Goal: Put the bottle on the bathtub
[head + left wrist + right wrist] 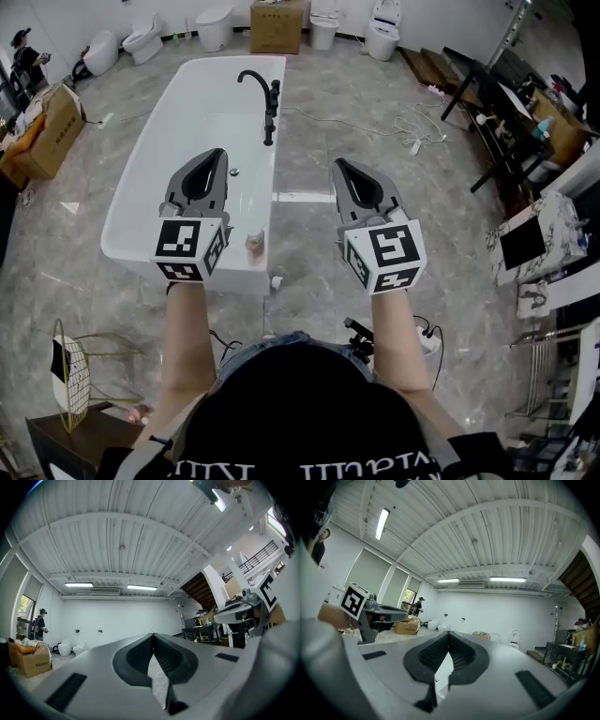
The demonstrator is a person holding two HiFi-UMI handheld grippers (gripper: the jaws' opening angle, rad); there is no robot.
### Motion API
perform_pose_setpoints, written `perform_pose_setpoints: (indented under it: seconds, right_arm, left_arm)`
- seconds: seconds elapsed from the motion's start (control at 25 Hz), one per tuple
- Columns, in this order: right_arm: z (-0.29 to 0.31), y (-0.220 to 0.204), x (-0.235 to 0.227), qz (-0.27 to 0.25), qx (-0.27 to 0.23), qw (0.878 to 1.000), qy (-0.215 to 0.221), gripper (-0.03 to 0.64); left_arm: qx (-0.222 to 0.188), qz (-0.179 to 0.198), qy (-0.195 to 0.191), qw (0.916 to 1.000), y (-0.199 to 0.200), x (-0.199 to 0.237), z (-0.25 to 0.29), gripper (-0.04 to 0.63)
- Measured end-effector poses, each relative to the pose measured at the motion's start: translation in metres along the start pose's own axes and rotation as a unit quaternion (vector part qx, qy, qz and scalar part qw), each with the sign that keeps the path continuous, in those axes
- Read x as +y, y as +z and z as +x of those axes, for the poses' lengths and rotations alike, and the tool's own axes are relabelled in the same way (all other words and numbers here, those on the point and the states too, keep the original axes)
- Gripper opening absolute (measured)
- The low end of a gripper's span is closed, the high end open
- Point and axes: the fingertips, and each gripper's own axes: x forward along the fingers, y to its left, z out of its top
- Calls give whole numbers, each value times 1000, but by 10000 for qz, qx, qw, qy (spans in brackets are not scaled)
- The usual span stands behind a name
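A white bathtub [127, 202] with a black faucet [269, 98] stands on the marble floor ahead of me. A small brownish bottle [254, 243] stands upright on the tub's near rim, at its right corner. My left gripper [221, 153] is held over the tub, just left of the bottle and clear of it, jaws closed with nothing in them. My right gripper [337, 163] hovers over the floor right of the tub, also closed and empty. Both gripper views look level across the room, with the left gripper [153, 634] and right gripper [449, 633] tips meeting; no bottle shows there.
Toilets [215, 25] and a cardboard box [277, 25] line the far wall. Another box [47, 131] sits at the left, cables [403, 127] cross the floor, dark tables [511, 122] stand at the right. A gold wire stand [70, 375] is near my left side. A person [41, 623] stands far off.
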Motion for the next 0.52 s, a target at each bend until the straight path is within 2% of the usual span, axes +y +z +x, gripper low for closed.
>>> perform_pose_setpoints:
  seconds: [0.28,0.52]
  right_arm:
    - [-4,1,3,-101,-23,9999,-74,15]
    - [-9,-1,3,-109,-51,9997,-219,15]
  left_arm:
    - [-96,-63,28,9999,5,1,-2,11]
    - [-140,-47,-108,9998,7,-4,-4,11]
